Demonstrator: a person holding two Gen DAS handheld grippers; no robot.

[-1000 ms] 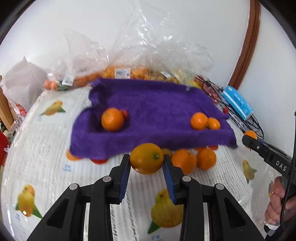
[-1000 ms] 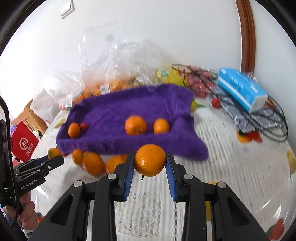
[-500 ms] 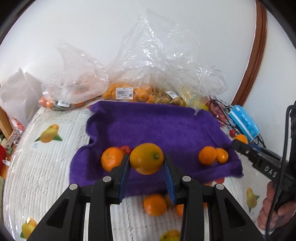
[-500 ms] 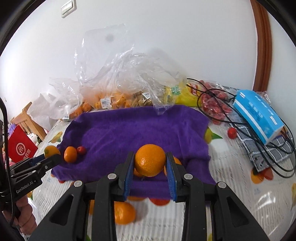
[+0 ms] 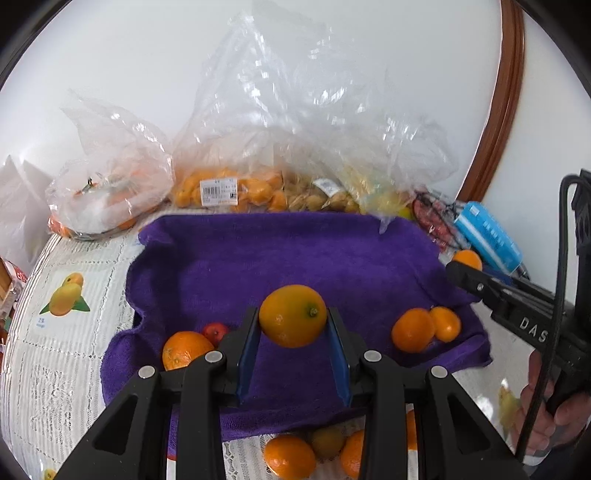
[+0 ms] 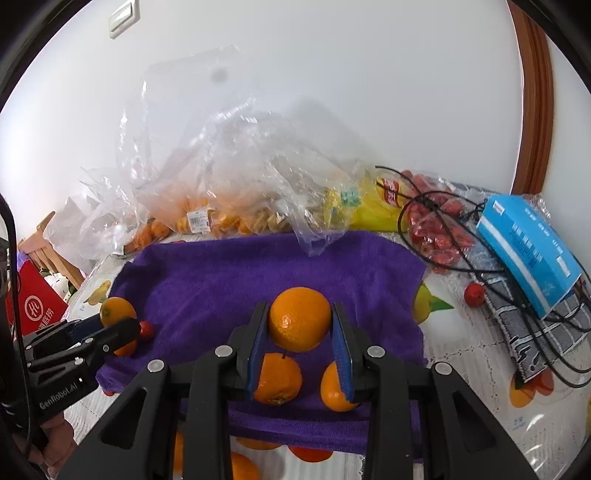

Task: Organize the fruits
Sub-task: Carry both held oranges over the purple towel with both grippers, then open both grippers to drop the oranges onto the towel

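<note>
- While I tilt both hands downward over the purple towel (image 5: pixel 332 258) on the bench (image 5: pixel 66 354), each of my jaws is clamped on a fruit.
- My left gripper (image 5: pixel 293 332) pinches a yellow-orange citrus (image 5: pixel 292 315) between its blue pads, above the towel's near half.
- My right gripper (image 6: pixel 300 336) squeezes an orange (image 6: pixel 300 319), raised above two oranges (image 6: pixel 277 378) lying near the towel's front edge.
- More loose oranges (image 5: pixel 290 458) sit on the bench just past the towel's near edge.

A blue box (image 6: pixel 528 254) lies at the right of the frame on black cables (image 6: pixel 436 206). A red carton (image 6: pixel 37 306) sits at the left edge. A light switch (image 6: pixel 123 18) is on the wall, upper left.
</note>
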